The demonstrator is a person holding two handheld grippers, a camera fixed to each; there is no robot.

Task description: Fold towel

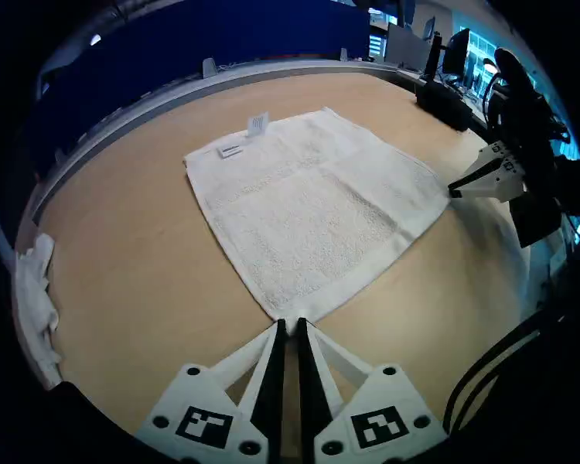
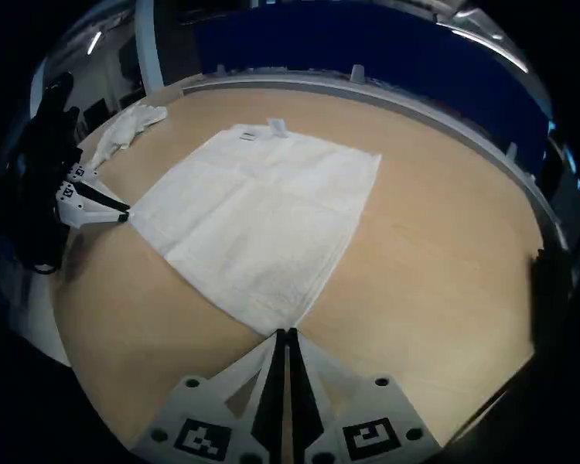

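we see the white towel flat on the table, left gripper pinching the corner at its tips, right gripper pressed together, seemingly on another corner

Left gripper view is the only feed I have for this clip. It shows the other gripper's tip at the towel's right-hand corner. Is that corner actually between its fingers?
Observer: In the right gripper view, the right gripper has its fingers almost together, and the towel corner ends right at their tips. I cannot confirm a real pinch.
Operator: How does my own gripper look from outside?
Observer: The left gripper lies low over the table, with its tips closed on the towel's neighbouring corner.
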